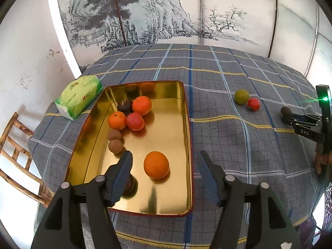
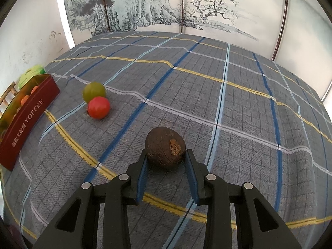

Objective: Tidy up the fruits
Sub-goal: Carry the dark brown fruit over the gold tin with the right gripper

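Note:
A gold-lined red tin (image 1: 187, 124) holds several fruits: oranges, a red one, small brown ones. My left gripper (image 1: 165, 154) hangs open above its near end, with a large orange (image 1: 156, 165) lying loose below the gap. A dark fruit (image 1: 130, 184) is half hidden behind the left finger. My right gripper (image 2: 166, 153) is shut on a brown round fruit (image 2: 165, 149) on the cloth; the left wrist view shows this gripper (image 1: 287, 117) at the far right. A green fruit (image 2: 94, 91) and a red fruit (image 2: 98, 108) touch each other between the tin (image 2: 31, 114) and the right gripper.
A green tissue pack (image 1: 79, 96) lies left of the tin. The round table wears a grey plaid cloth (image 1: 228, 145). A wooden chair (image 1: 16, 151) stands at the left edge, a painted folding screen (image 1: 145, 20) behind. A person's hand (image 1: 320, 161) shows far right.

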A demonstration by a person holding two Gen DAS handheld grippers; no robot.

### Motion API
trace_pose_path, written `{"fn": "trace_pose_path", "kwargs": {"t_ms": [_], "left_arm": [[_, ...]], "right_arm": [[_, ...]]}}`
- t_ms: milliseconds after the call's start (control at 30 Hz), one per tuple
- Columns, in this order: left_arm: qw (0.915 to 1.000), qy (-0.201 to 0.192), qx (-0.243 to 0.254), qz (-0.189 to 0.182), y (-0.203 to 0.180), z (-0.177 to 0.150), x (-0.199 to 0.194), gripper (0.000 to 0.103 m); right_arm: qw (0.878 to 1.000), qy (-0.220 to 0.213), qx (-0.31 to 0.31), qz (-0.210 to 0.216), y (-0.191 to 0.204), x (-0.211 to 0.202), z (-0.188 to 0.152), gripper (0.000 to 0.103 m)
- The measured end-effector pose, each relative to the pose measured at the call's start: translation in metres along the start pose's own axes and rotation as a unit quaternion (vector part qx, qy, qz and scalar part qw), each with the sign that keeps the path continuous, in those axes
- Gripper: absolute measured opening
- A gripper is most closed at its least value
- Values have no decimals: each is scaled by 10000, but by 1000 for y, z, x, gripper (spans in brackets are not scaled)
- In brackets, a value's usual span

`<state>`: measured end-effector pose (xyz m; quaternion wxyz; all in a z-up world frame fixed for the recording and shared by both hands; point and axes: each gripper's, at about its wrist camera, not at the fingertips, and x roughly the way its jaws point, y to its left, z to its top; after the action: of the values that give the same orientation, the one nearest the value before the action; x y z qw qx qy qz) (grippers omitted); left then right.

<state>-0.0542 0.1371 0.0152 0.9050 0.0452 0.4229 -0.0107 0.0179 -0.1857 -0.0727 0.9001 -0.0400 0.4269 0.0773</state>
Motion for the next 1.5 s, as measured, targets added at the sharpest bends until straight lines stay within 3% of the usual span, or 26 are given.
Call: {"fn": "trace_pose_path", "kwargs": {"t_ms": [833, 1133, 1333, 1500], "left_arm": [[9988, -151, -2, 455, 17, -32, -27, 90], [9975, 132, -555, 425, 54, -50, -31, 97], [9955, 172, -714, 591, 75, -63, -35, 97], [9944, 188, -764, 712, 85, -69, -40, 97]], "right_arm": [[9994, 84, -80, 322, 48, -50, -42, 35], [9959, -248, -443, 747, 99, -83, -10, 35], [9847, -463, -864, 1440, 161, -104, 25, 35], [9735, -432, -1132, 1942, 215, -96, 50, 35]]}}
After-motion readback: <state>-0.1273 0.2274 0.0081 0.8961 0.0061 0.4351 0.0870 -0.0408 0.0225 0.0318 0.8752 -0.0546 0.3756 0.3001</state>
